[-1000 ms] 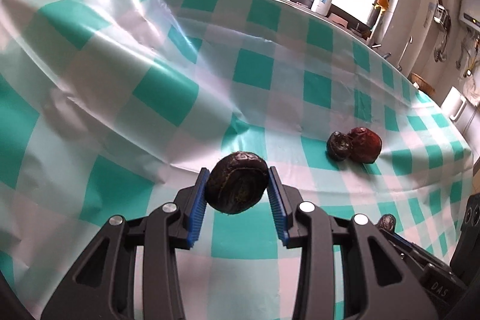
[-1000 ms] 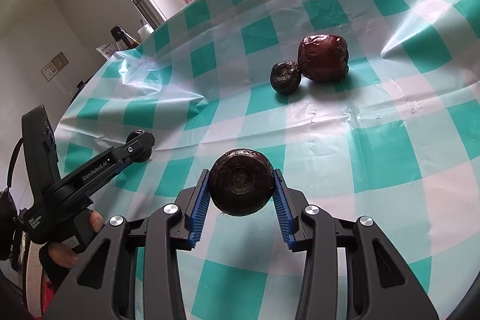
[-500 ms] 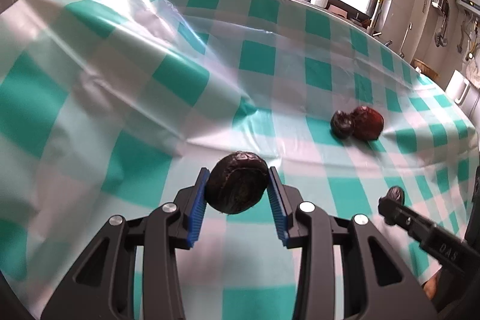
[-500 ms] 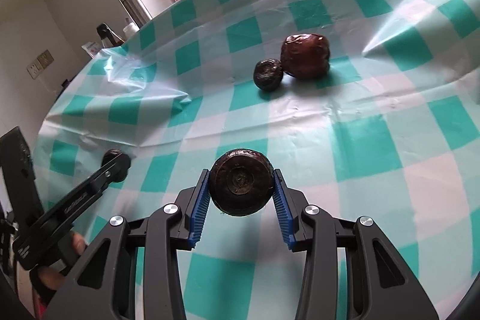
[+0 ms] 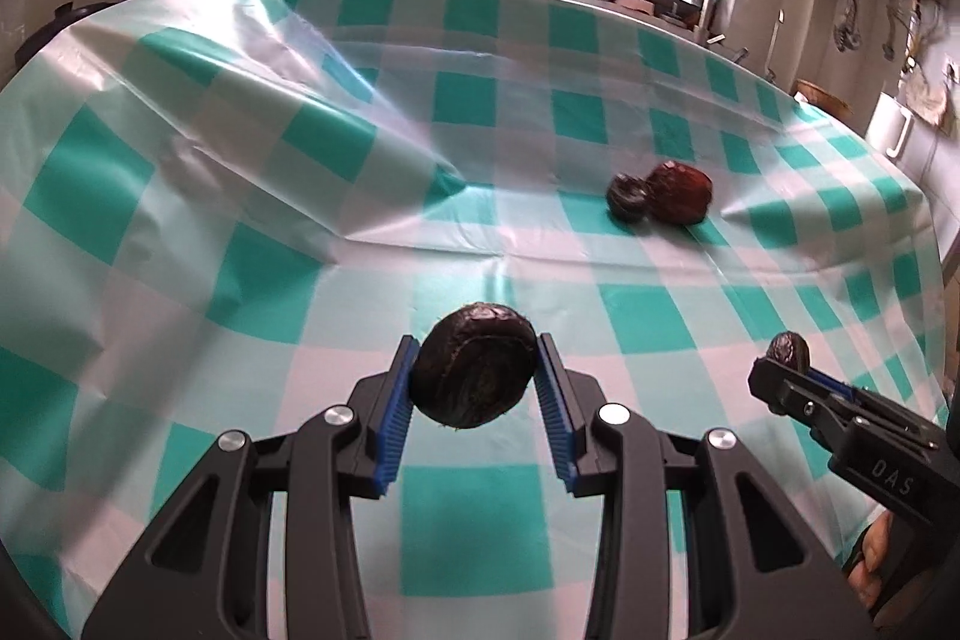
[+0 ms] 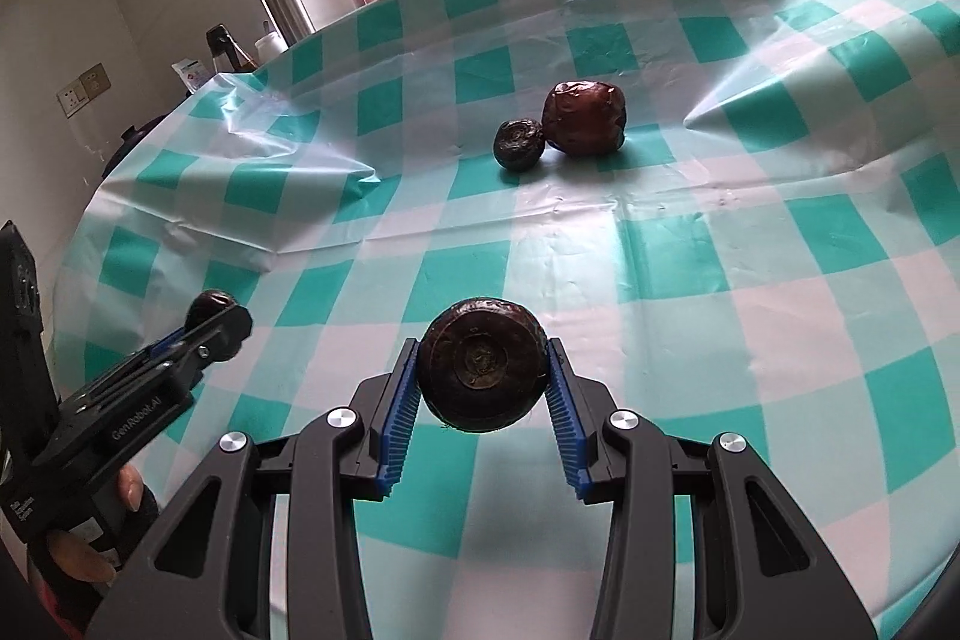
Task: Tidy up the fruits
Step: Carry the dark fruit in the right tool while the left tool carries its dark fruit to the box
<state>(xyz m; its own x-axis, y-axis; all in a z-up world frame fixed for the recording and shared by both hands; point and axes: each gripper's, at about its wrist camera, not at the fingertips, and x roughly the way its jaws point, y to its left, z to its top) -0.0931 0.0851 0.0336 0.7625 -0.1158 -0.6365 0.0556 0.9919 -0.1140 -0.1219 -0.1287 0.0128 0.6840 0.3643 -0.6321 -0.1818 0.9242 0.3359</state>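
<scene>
The left gripper (image 5: 474, 382) is clamped on a dark wrinkled fruit (image 5: 474, 373), lifted above the green-checked tablecloth (image 5: 180, 196). The right gripper (image 6: 483, 379) is clamped on a second dark round fruit (image 6: 483, 370). Farther back on the cloth, a small dark fruit (image 6: 519, 144) touches a larger reddish-brown fruit (image 6: 585, 117). Judging by this, two are gathered and two remain in transit. No bowl or tray is visible; fruit types are unclear.
</scene>
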